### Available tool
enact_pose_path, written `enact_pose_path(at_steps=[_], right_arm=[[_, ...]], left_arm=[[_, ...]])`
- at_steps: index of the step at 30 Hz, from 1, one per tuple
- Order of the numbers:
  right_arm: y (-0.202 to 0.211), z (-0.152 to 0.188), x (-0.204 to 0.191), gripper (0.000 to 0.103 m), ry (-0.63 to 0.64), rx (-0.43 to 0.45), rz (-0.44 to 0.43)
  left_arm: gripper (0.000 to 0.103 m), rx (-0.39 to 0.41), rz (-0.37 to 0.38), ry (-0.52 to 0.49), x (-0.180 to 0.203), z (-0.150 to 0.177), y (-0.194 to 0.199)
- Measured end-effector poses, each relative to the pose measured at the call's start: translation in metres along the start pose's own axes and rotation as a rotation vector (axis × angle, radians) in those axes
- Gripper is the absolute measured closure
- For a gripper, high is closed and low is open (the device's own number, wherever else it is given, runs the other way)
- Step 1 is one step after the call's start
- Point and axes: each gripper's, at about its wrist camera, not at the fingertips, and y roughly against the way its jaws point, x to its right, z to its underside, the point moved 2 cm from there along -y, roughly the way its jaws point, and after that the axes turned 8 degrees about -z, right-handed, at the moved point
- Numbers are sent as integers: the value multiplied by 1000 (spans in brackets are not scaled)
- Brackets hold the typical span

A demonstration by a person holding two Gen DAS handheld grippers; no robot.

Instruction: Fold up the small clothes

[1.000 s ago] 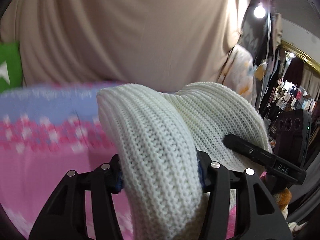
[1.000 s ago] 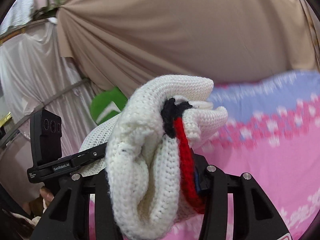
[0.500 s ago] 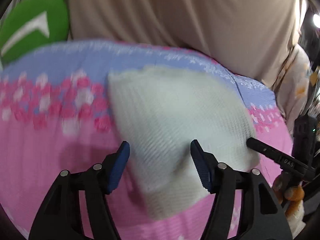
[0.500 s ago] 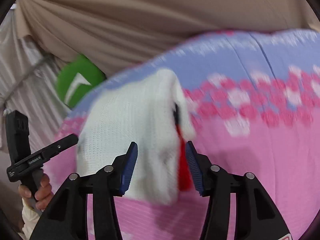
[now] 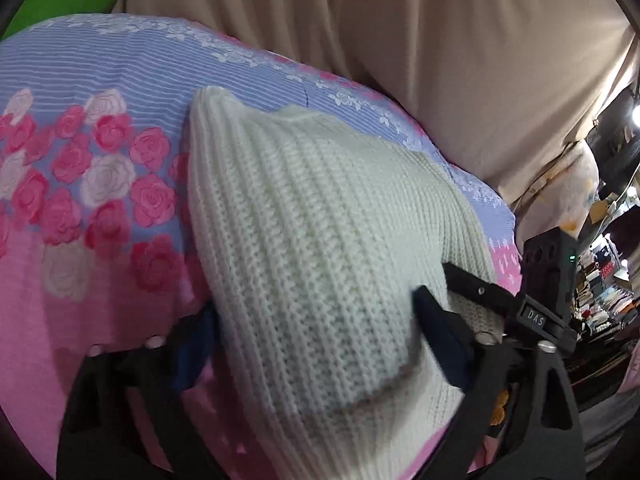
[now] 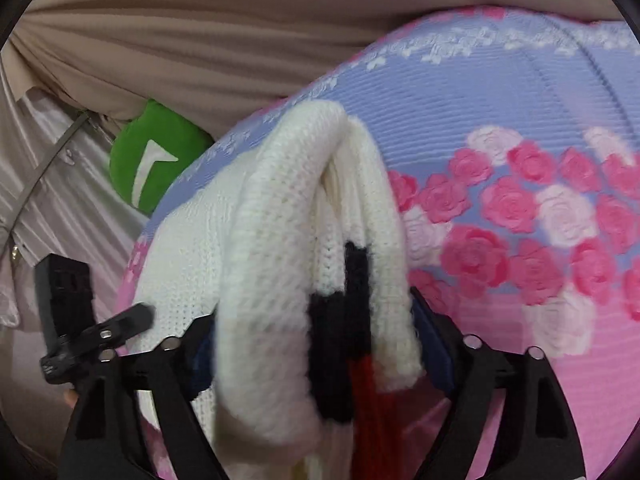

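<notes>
Looking along both grippers, I see the white knit sweater lying folded on the floral bedspread, its bulk between each pair of fingers. My left gripper has just been opening and its pads stand off the knit; my right gripper has been opening too, though I cannot tell whether its pads clear the folds with the black and red trim.
</notes>
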Motion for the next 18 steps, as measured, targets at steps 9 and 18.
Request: enact_pose_path(at_steps=[9, 18], right_arm=[[49, -7, -48, 58, 188, 168, 32], [70, 16, -49, 56, 204, 185, 175]], left_arm=[[44, 235, -19, -216, 45, -18, 45], [43, 296, -292, -249, 56, 6, 63]])
